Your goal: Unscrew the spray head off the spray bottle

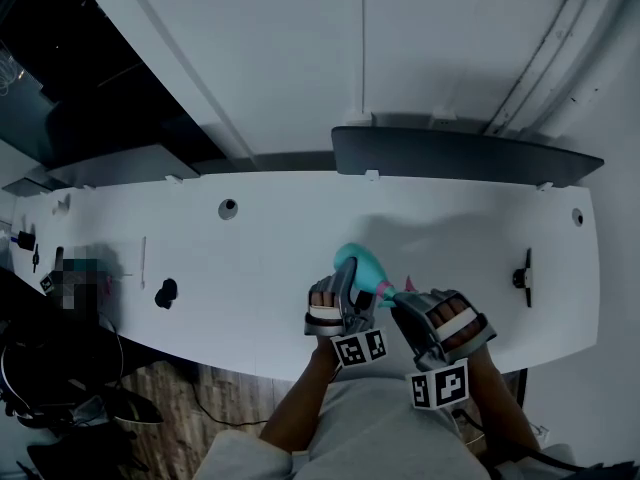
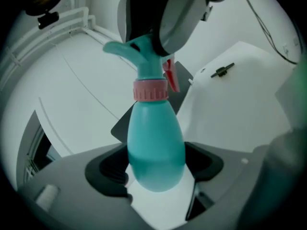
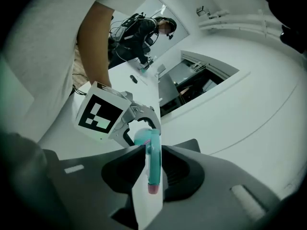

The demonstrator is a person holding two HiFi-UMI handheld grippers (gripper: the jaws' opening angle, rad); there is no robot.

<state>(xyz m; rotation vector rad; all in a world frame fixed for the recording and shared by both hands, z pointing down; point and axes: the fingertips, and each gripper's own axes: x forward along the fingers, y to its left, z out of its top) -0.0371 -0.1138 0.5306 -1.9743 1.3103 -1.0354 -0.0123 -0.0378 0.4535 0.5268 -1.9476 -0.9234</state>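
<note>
Teal, smooth, egg-bellied plastic: one bottle (image 2: 156,128) clamped at its widest between wide-set dark jaws of the left gripper (image 2: 156,166), over a white table (image 1: 250,258). Beyond one round pink collar (image 2: 150,90), one teal head (image 2: 143,56) with a pink trigger (image 2: 171,78), pinched in narrow jaws of the right gripper (image 3: 153,170). Two checkered cubes (image 1: 360,348), one per gripper.

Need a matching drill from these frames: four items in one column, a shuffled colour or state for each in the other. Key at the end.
Column one:
1. bottle body
2. collar
3. left gripper
4. right gripper

Column two:
A. pink
B. shut on the spray head
C. teal
D. shut on the bottle body

Pairs: 1-C, 2-A, 3-D, 4-B
</note>
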